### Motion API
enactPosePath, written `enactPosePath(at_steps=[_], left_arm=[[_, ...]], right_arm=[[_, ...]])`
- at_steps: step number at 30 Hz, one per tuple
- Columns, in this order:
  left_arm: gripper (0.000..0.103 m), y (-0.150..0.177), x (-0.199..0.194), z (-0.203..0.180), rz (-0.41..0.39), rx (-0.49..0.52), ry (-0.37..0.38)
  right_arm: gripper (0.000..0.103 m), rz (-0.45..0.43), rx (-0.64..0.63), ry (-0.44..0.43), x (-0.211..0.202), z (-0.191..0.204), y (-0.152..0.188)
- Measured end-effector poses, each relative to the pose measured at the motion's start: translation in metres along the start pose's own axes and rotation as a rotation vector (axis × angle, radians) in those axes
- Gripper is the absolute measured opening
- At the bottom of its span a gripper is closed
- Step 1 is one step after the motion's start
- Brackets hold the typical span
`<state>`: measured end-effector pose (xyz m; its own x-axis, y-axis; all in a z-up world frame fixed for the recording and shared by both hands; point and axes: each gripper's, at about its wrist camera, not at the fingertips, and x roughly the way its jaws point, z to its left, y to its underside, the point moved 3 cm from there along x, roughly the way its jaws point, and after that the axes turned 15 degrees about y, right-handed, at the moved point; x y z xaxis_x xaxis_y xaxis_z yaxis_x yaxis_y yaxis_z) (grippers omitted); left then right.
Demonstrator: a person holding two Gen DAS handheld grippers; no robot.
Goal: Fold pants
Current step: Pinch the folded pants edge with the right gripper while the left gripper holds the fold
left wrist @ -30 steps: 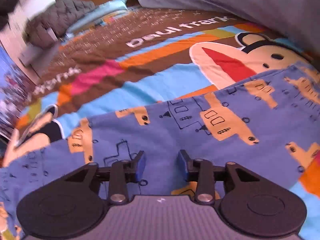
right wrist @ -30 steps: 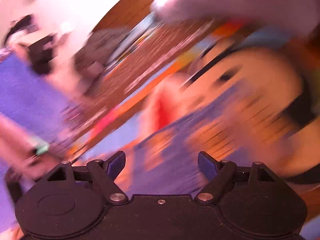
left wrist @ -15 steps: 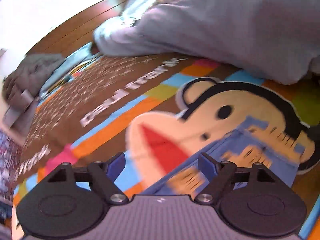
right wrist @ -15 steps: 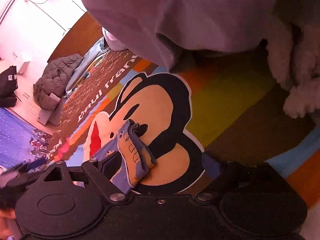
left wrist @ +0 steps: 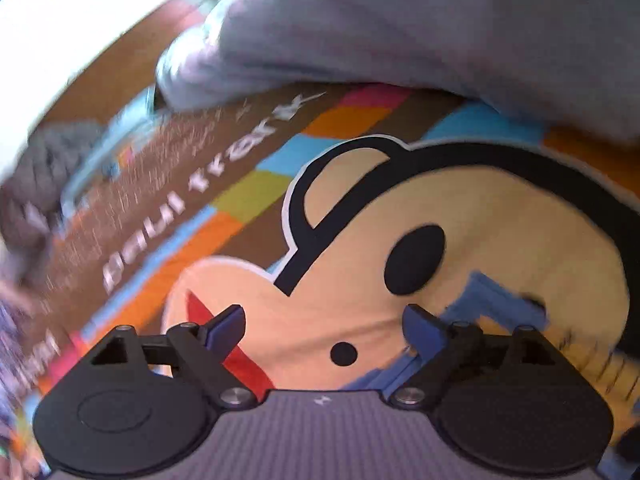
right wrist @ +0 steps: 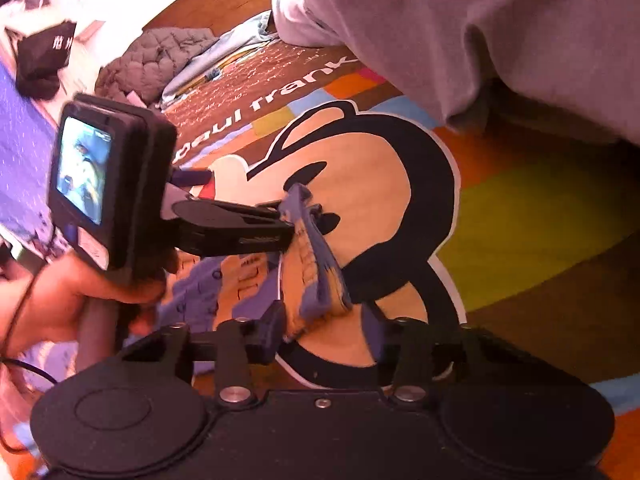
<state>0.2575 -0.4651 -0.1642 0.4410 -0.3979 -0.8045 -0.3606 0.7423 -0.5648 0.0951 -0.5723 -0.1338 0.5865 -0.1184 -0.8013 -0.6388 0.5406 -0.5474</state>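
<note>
The pants (right wrist: 316, 264), blue cloth printed with tan shapes, lie on the bed over the large cartoon monkey face of the bedspread (right wrist: 520, 216), with one end gathered into a raised, crumpled ridge that runs from near the right tongs (right wrist: 324, 332) away toward the middle of the face. The right tongs point steeply down at the near end of this ridge; their jaws are closing with the bunched cloth between them, and the pads do not yet appear to press it, so the grip reads as being formed rather than made. The left tongs (left wrist: 324, 326) are opening and stand wide, with nothing between the jaws; only bare bedspread (left wrist: 248, 200) shows there, while the pants (left wrist: 500, 312) lie just beside the right-hand finger. In the right wrist view the left tongs (right wrist: 280, 222) reach in from the left, held by a hand (right wrist: 72, 300), and their tip meets the far end of the ridge, probably to take that corner so both ends can be carried together for a fold. A grey blanket (right wrist: 500, 32) is heaped at the far right of the bed, and a grey quilted garment (right wrist: 156, 64) lies at the far left, both well apart from the pants.
</note>
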Motion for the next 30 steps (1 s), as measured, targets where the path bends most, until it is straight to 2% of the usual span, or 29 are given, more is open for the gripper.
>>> enactPosePath(at_steps=[2,6,8,10,11,14,18,22,27,28,30], left_arm=[[0.086,-0.005,-0.003,0.009,0.015,-0.064,0.055],[0.086,-0.017,-0.023,0.021,-0.009,-0.117,0.094],[0.092,-0.021,-0.033,0.022,0.051,-0.160,0.232],[0.093,-0.023,-0.038,0.018,0.139,-0.212,0.393],[0.093,-0.025,-0.041,0.016,0.168,-0.237,0.430],[0.093,-0.032,-0.049,0.012,0.222,-0.258,0.439],[0.091,-0.042,-0.039,0.009,0.308,-0.330,0.361],[0.091,-0.046,-0.025,0.004,0.377,-0.421,0.411],[0.090,-0.044,-0.011,-0.010,0.462,-0.441,0.385],[0.087,-0.044,-0.010,-0.013,0.472,-0.432,0.373],[0.075,-0.045,-0.008,-0.017,0.502,-0.399,0.343]], right_arm=[[0.036,0.013,0.028,-0.013,0.002,-0.004,-0.001],[0.034,0.019,0.037,-0.018,0.001,-0.008,-0.001],[0.031,0.008,0.032,-0.013,0.000,-0.007,0.000],[0.026,-0.018,0.014,0.004,-0.003,-0.003,0.001],[0.023,-0.035,0.002,0.013,-0.005,0.000,0.002],[0.017,-0.075,-0.033,0.037,-0.010,0.007,0.005],[0.017,-0.133,-0.096,0.096,-0.013,0.020,0.008],[0.016,-0.188,-0.212,0.162,-0.017,0.038,0.014],[0.016,-0.233,-0.299,0.215,-0.019,0.052,0.019],[0.016,-0.240,-0.315,0.224,-0.019,0.053,0.020],[0.016,-0.254,-0.349,0.242,-0.020,0.058,0.022]])
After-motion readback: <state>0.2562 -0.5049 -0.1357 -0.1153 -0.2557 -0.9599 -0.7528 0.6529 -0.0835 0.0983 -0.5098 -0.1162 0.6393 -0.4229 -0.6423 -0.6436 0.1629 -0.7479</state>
